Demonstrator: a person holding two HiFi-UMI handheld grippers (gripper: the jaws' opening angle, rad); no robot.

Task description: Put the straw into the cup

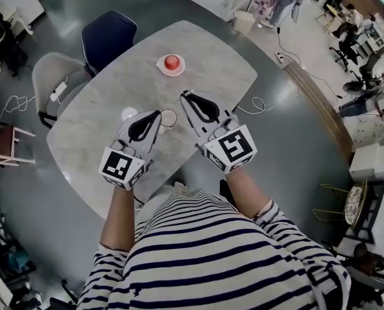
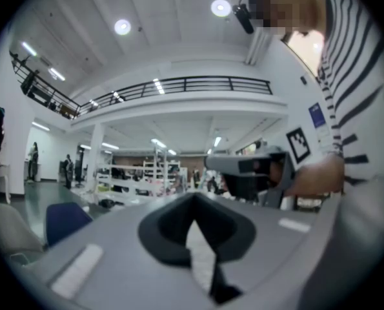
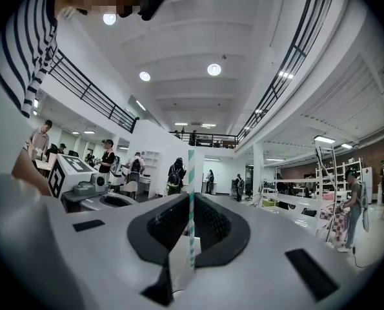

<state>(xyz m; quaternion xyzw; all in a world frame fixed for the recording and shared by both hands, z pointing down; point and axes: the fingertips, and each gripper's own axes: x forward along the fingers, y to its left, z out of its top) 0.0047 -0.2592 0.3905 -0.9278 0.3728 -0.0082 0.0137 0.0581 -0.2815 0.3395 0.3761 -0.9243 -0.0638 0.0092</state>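
In the right gripper view a teal-and-white striped straw (image 3: 192,173) stands upright, pinched between the jaws of my right gripper (image 3: 192,202). The head view shows that gripper (image 1: 185,97) raised over the grey table (image 1: 101,102); the straw is too thin to see there. A clear cup (image 1: 168,118) stands on the table just beside the tip of my left gripper (image 1: 157,115). In its own view the left gripper (image 2: 193,202) is shut with nothing between its jaws, and the cup is out of sight.
A white plate (image 1: 170,65) bearing a red round thing sits further back on the table. A small white disc (image 1: 129,113) lies left of the cup. A blue chair (image 1: 108,37) and a grey chair (image 1: 56,76) stand at the table's far left side.
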